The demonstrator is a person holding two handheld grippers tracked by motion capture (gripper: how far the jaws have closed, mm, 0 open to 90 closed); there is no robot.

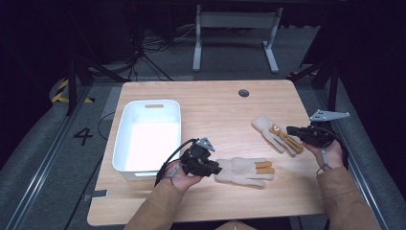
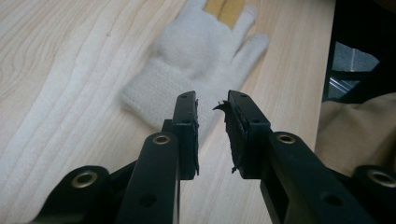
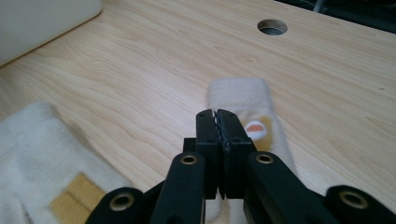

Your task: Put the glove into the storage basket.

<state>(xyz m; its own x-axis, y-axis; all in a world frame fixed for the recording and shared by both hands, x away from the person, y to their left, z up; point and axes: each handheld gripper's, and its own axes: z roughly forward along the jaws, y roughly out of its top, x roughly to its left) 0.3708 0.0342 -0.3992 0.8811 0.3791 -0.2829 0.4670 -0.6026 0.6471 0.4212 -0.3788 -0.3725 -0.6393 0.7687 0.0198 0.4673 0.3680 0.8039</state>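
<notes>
1. Lying flat on the counter (image 1: 215, 103), the near glove (image 1: 244, 171) sits at 6 o'clock, cuff toward the left tool (image 1: 216, 168).
2. Left tool's jaws stand slightly spread, nothing between them; the glove's cuff lies just ahead of the tips.
3. Right tool (image 1: 290, 130) at 3 o'clock has its jaws pressed together over the far glove (image 1: 276, 134); whether they pinch its fabric I cannot tell.
4. White bin (image 1: 148, 136) rests at 9 o'clock.

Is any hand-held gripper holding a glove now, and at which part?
No. The left hand-held gripper stands open before the near glove's cuff; the right hand-held gripper is shut, empty.
</notes>
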